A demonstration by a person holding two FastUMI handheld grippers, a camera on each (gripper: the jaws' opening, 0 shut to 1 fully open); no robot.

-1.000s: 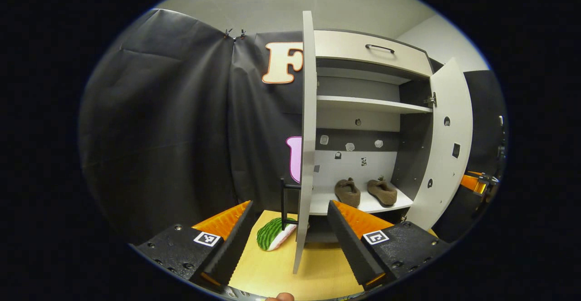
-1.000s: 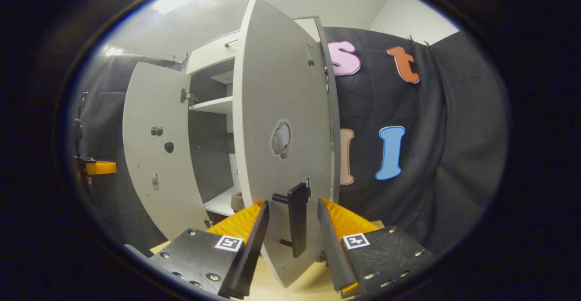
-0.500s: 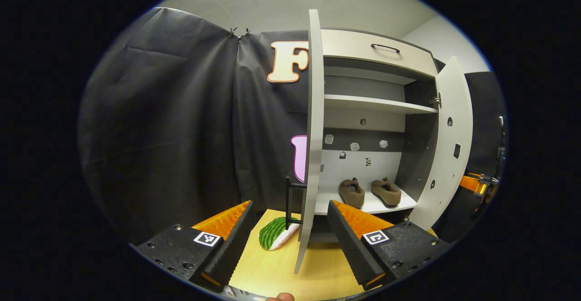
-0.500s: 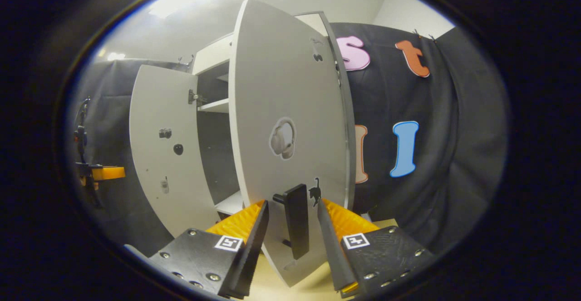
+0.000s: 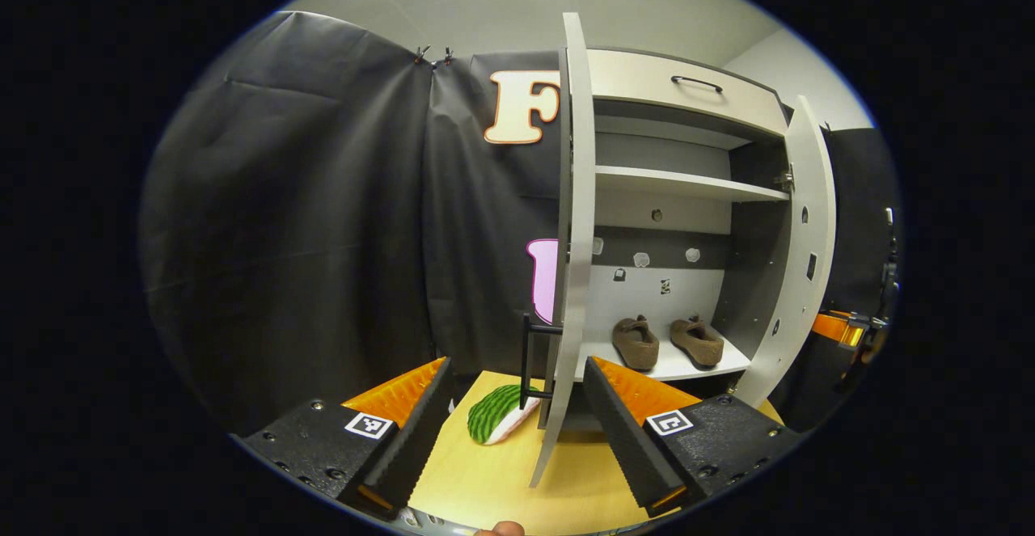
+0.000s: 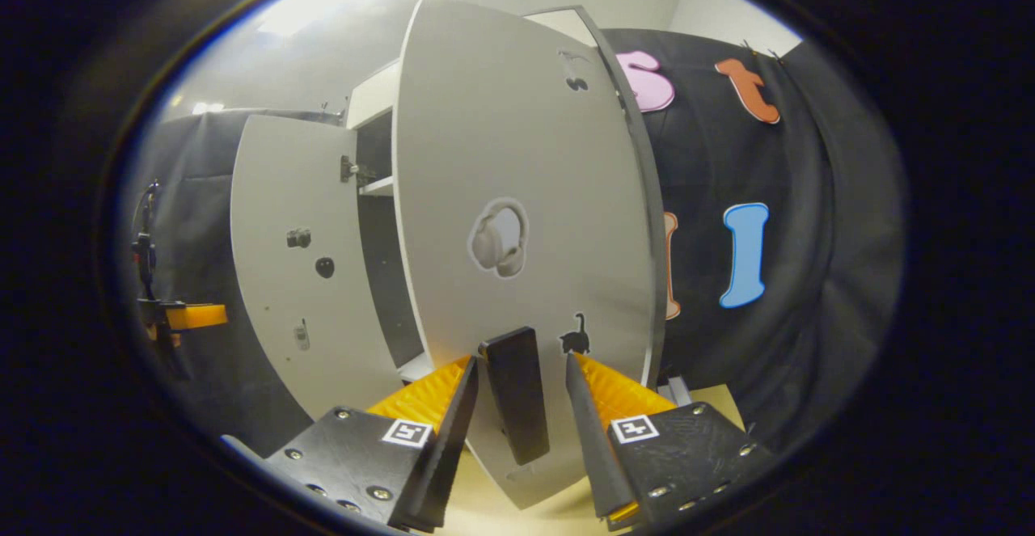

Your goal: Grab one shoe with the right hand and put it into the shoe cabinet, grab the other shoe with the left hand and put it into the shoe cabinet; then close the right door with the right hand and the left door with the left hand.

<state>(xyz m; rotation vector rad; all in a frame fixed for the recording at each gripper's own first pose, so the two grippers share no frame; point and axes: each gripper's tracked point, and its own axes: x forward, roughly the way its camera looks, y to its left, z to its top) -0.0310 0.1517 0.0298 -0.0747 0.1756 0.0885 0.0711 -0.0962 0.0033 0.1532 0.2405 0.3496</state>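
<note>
Two brown shoes, one [image 5: 636, 343] beside the other [image 5: 700, 339], side by side on the bottom shelf [image 5: 732, 362] of the shoe cabinet [image 5: 687, 99], ahead and right of the left gripper [image 5: 517, 386]. Two doors: left door [image 5: 576, 221] edge-on straight ahead of that gripper, its black handle [image 5: 527, 356] between the finger lines but farther off; right door [image 5: 804, 253] partly swung in. One watermelon-pattern item [image 5: 497, 413] on the wooden table [image 5: 493, 483] just past the left gripper. Left gripper wide, holds nothing. Right gripper [image 6: 521, 386] wide, straddling the right door's black handle [image 6: 516, 407]; contact unclear. Cabinet mouth open between both door edges.
</note>
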